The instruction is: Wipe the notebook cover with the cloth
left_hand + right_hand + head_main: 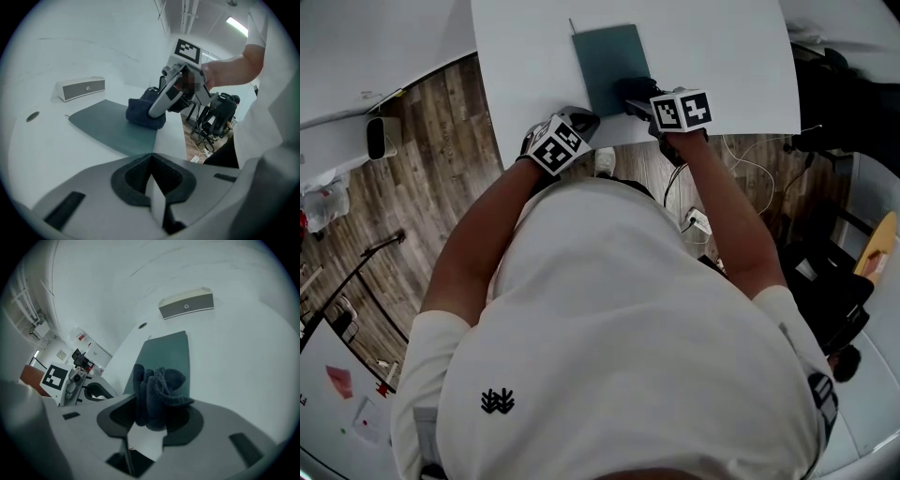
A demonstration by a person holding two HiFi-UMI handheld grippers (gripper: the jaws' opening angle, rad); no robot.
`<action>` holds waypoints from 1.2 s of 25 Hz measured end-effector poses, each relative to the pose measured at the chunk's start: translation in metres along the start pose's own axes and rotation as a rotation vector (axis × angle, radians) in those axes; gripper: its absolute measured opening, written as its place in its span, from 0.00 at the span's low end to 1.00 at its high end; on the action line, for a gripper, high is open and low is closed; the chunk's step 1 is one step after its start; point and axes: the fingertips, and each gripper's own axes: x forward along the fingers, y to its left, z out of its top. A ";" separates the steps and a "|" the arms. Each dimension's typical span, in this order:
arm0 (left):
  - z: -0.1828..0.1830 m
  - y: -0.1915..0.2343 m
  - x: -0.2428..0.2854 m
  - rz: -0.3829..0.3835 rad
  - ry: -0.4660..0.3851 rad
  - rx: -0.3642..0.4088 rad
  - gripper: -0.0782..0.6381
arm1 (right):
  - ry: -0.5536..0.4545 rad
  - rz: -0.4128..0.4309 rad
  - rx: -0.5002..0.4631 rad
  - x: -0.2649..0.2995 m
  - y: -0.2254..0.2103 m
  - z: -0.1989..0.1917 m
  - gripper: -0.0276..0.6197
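The right tool (pixel 149 420) pinches the cloth (pixel 157 387) at the near edge of the notebook (pixel 607 52). The left tool (pixel 152 185) is pressed together, empty. The cover ahead seemingly awaits wiping.

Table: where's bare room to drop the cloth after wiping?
Widest bare table lies right of the notebook. Another patch lies left of it, and a strip between it and the speaker. The near edge is crowded: left tongs, and right tongs holding the cloth.

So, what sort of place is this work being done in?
Probably an office or lab workroom: a plain white table, a power strip and cables on the wood-look floor, and a ceiling strip light.
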 end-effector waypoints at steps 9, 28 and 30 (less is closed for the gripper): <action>-0.001 -0.001 0.000 -0.042 0.018 -0.037 0.12 | 0.013 -0.057 0.059 -0.027 -0.048 -0.001 0.27; -0.001 -0.003 0.003 -0.125 0.058 -0.112 0.12 | 0.116 0.077 -0.099 0.037 0.051 0.029 0.27; 0.000 -0.004 0.003 -0.135 0.059 -0.119 0.12 | 0.126 0.084 -0.105 0.044 0.056 0.029 0.27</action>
